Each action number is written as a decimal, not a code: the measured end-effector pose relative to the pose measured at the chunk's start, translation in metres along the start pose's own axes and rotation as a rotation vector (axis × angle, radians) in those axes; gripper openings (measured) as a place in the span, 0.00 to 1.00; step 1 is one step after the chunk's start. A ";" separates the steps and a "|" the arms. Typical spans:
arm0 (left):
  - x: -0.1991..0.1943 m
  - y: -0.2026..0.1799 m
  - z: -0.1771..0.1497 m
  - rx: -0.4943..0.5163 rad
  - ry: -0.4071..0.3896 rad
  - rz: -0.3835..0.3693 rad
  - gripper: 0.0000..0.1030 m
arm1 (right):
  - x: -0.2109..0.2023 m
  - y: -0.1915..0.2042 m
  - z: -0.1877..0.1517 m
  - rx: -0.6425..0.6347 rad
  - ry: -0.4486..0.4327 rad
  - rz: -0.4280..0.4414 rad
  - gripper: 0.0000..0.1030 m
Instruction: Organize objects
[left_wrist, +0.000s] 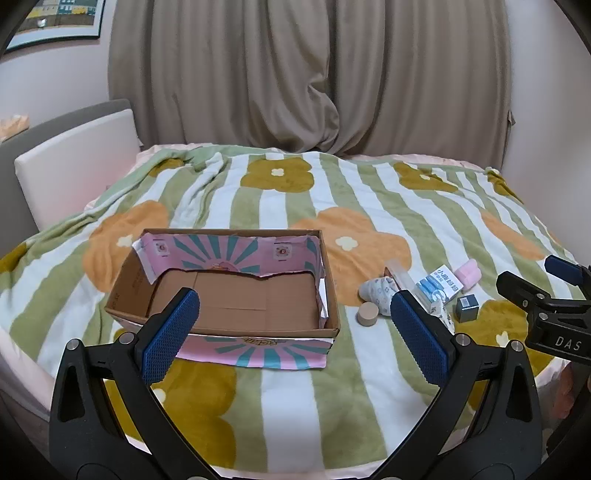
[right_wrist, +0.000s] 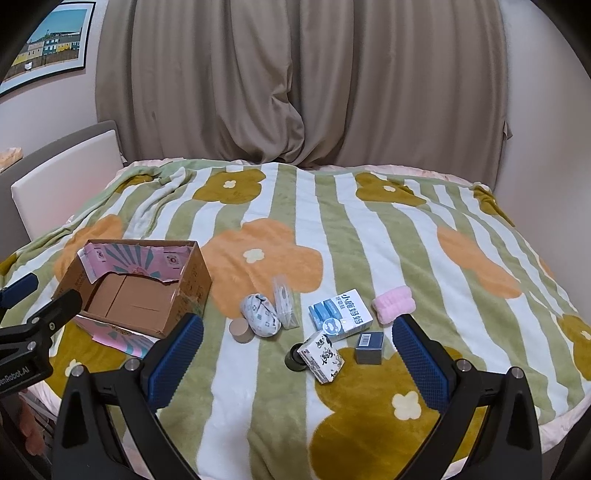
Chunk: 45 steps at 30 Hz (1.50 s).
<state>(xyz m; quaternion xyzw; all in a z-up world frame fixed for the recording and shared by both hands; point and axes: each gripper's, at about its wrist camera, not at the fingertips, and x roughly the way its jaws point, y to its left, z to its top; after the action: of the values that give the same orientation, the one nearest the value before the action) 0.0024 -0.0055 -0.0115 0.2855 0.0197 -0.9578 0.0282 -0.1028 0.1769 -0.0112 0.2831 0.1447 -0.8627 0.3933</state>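
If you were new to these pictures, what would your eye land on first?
The flowered striped blanket fills the view. On its left sits an open cardboard box, nothing visible inside; to its right lies a scatter of small items, notably a blue-and-white carton and a pink roll.

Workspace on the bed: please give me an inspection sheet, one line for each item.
Surface: striped flower blanket over the bed, wrinkled at the far left.
Job's things: open cardboard box, nothing seen inside; to its right lie a patterned pouch, tan cylinder, clear packet, blue-white box, pink roll, dark box, tissue pack.
Clutter: nothing seen.
Grippers: left claw open; right claw open; both hold nothing.
Cables: nothing seen.
Surroundings: beige curtain, framed picture.
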 end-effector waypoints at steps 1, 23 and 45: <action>0.000 0.000 0.000 0.000 0.000 -0.002 1.00 | 0.000 0.000 0.000 0.000 -0.001 0.000 0.99; 0.004 0.009 -0.002 -0.021 0.018 0.009 1.00 | 0.006 0.003 -0.003 -0.013 0.011 0.025 0.99; 0.004 0.009 -0.004 -0.210 0.008 0.309 1.00 | 0.008 0.006 -0.005 -0.031 0.016 0.030 0.99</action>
<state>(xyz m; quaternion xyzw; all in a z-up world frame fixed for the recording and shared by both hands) 0.0018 -0.0140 -0.0173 0.2842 0.0755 -0.9337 0.2046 -0.1003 0.1703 -0.0205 0.2861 0.1568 -0.8521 0.4093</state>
